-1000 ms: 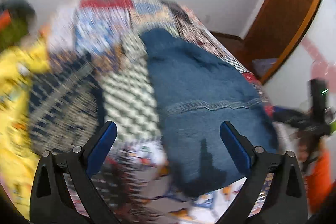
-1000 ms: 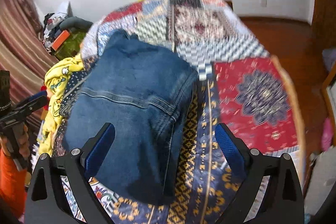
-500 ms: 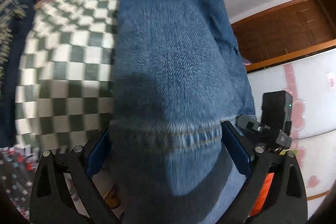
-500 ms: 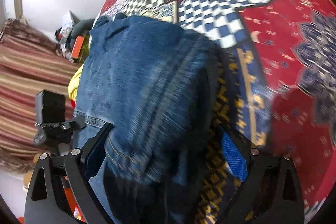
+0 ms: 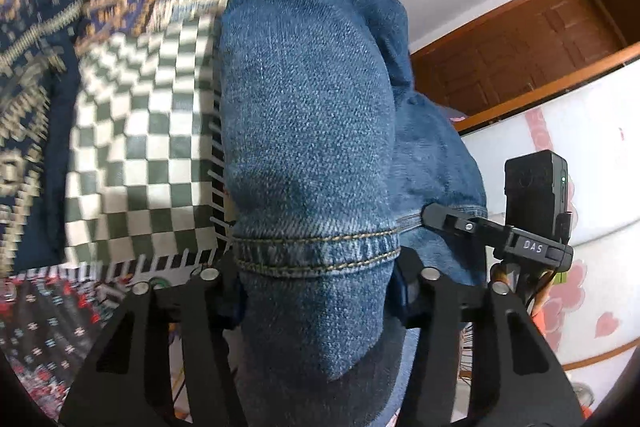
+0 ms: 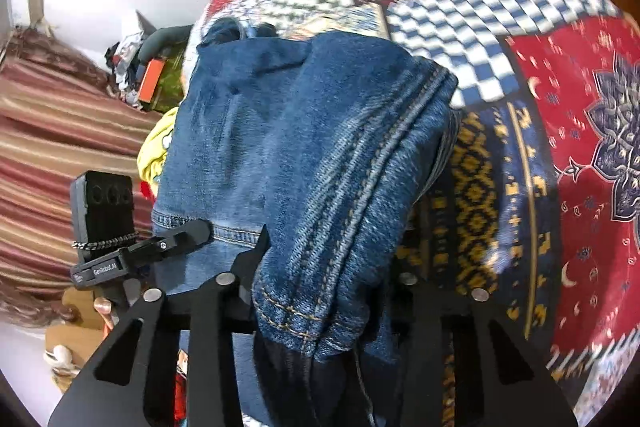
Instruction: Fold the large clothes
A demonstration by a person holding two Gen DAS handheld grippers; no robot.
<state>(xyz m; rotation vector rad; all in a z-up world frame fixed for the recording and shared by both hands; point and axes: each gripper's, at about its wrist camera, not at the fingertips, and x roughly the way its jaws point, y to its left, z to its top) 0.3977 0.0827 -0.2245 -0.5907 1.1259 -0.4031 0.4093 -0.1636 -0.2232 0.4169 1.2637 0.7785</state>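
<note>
Half a second earlier both sets of jaws stood wide around the folded blue denim jeans (image 5: 308,115); now the left gripper (image 5: 318,287) had narrowed and pinched a hemmed edge, and the right gripper (image 6: 320,303) likewise clamped a stitched corner. The jeans lay on the patchwork patterned bedspread (image 6: 560,131).

Blue denim jeans (image 5: 308,115), folded, yellow-stitched hem bunched between the left gripper (image 5: 320,283) fingers; outer seam edge pinched in the right gripper (image 6: 320,291); remainder stretched ahead of both tongs.
</note>
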